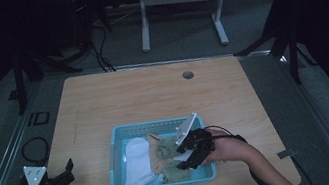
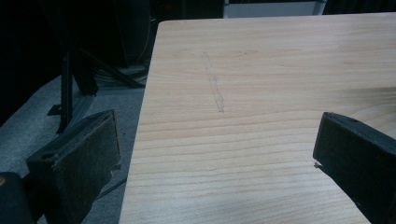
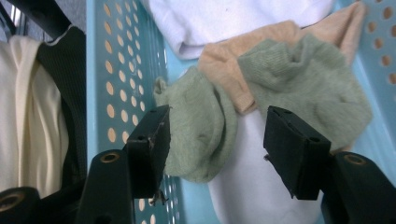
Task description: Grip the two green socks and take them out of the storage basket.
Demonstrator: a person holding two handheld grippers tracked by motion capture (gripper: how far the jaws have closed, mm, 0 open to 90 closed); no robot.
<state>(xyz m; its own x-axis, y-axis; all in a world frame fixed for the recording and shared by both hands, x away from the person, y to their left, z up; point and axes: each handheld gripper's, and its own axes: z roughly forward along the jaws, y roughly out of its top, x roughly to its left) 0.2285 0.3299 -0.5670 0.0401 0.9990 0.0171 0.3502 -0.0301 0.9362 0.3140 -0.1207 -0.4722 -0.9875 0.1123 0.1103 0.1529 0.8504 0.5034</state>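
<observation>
Picking the green sock from the blue basket

My right gripper straddles the green sock in the blue basket, jaws apart, not pinching; I lower squarely before closing (left gripper waits open over the table)

The wooden counter carries a blue basket under the right tongs, right of the left tongs.

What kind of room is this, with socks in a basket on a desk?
Probably a lab or studio set up for recording, not a home. A bare wooden table stands on grey carpet in a dark room, with black stands and cables around it, and a person works over the blue basket with hand-held grippers.
</observation>
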